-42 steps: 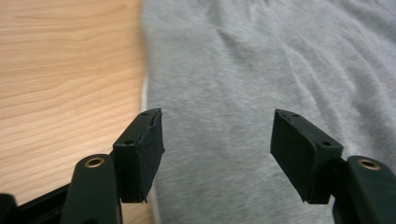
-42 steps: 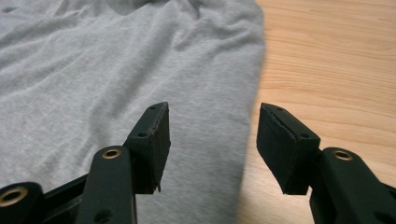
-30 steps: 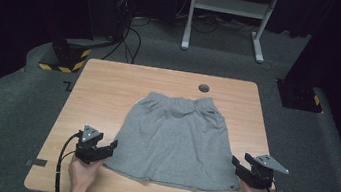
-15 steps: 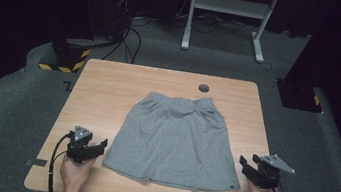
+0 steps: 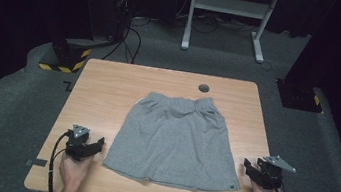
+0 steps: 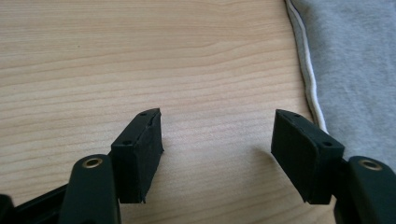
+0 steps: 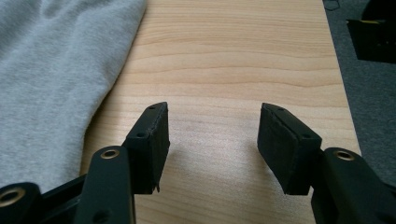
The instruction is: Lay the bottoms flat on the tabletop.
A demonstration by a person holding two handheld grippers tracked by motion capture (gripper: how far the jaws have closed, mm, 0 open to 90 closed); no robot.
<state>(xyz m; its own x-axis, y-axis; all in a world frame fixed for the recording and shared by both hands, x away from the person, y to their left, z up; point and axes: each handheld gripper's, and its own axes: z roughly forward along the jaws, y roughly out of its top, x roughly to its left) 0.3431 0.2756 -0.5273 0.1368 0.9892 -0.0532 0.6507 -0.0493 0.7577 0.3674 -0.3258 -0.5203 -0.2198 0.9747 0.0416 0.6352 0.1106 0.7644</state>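
Note:
A grey skirt [image 5: 177, 140] lies flat in the middle of the wooden table [image 5: 103, 91], waistband at the far end, hem toward me. My left gripper [image 5: 96, 146] rests low over the table just left of the hem's left corner, jaws open with bare wood between them. In the left gripper view its side seam [image 6: 310, 84] runs past the right jaw. My right gripper [image 5: 249, 168] sits near the table's right front corner, beside the hem's right corner, open and empty. The skirt [image 7: 56, 79] lies left of its jaws in the right gripper view.
A round cable hole [image 5: 203, 88] sits near the table's far edge. The table's right edge [image 7: 343, 107] is close to the right gripper. Beyond the table stand a white frame [image 5: 225, 13], dark equipment and a black and yellow striped base [image 5: 65, 56].
Both hands have drawn back toward the front edge and outward, away from the skirt's hem corners, and sunk a little. The skirt lies as before.

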